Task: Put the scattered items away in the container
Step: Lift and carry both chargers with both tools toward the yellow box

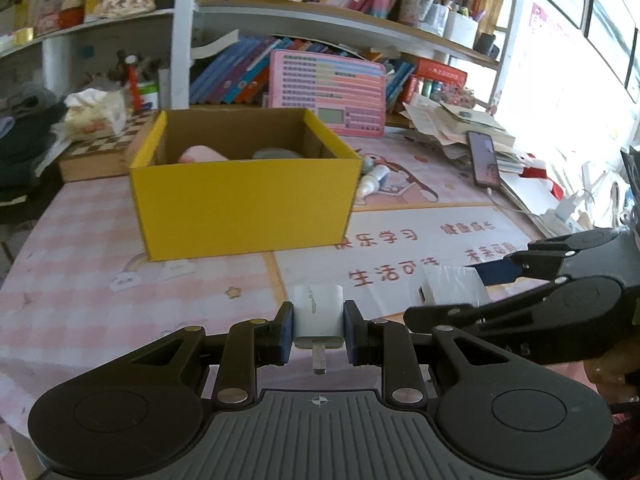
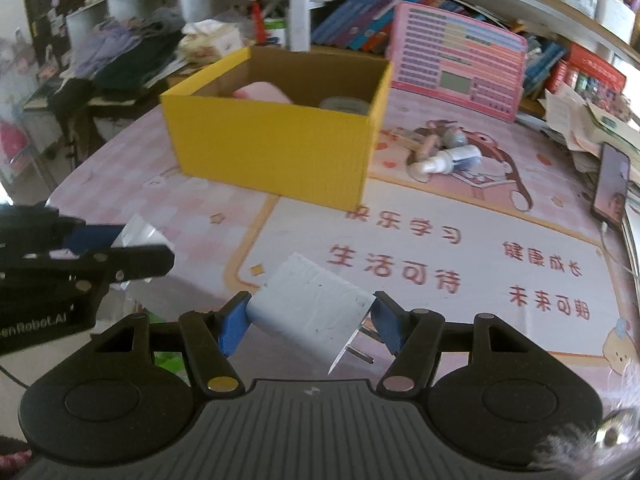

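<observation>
Pink checked desk mat (image 1: pixel 100 240) with a cartoon print covers the work surface below crowded bookshelves (image 1: pixel 360 20). A small white plug adapter (image 1: pixel 319 316) sits pinched between the blue pads of the left gripper (image 1: pixel 319 330), prongs pointing back toward the camera, raised in front of the near wall of the yellow cardboard box (image 1: pixel 244 204). A larger white charger (image 2: pixel 310 308) is clamped at a tilt in the right gripper (image 2: pixel 310 320), its two metal prongs angled down to the right; whether its corner touches the mat cannot be told from this view. The two tools are close side by side, each showing at the edge of the other's camera. Inside the box lie a pink object (image 2: pixel 262 92) and a grey roll-like item (image 2: pixel 346 105), both half hidden by the walls. Just right of the box, small bottles (image 2: pixel 448 160) lie on the mat. A pink keyboard-style learning toy (image 2: pixel 460 60) leans behind, and a phone (image 1: pixel 485 159) rests on stacked papers at the far right.
</observation>
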Demonstrator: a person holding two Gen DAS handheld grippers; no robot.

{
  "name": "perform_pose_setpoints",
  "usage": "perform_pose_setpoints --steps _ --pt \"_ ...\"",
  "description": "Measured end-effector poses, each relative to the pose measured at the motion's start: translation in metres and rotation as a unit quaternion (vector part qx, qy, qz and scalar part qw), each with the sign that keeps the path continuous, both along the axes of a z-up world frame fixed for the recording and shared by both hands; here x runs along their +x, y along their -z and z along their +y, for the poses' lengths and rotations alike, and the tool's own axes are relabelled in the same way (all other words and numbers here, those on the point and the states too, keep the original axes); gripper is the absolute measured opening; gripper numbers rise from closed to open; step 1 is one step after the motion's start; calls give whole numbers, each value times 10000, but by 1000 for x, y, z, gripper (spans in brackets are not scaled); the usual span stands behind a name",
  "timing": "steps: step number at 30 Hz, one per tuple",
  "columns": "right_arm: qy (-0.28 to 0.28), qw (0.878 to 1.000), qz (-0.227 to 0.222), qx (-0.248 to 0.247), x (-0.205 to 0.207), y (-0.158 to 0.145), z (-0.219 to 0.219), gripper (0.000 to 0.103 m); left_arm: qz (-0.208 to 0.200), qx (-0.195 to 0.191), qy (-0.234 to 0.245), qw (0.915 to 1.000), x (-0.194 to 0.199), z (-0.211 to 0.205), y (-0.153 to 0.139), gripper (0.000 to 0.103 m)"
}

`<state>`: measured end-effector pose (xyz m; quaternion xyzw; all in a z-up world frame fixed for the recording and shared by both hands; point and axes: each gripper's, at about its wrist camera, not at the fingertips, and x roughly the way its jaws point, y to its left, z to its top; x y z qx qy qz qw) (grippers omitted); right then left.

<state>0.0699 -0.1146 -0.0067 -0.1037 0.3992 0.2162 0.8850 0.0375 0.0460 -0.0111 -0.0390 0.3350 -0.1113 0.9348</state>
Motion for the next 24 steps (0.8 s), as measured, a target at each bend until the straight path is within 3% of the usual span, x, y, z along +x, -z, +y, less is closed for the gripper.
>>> perform_pose_setpoints --steps 24 --pt "-738 9973 2 16 -1 2 78 63 5 94 -504 9987 -6 65 -3 24"
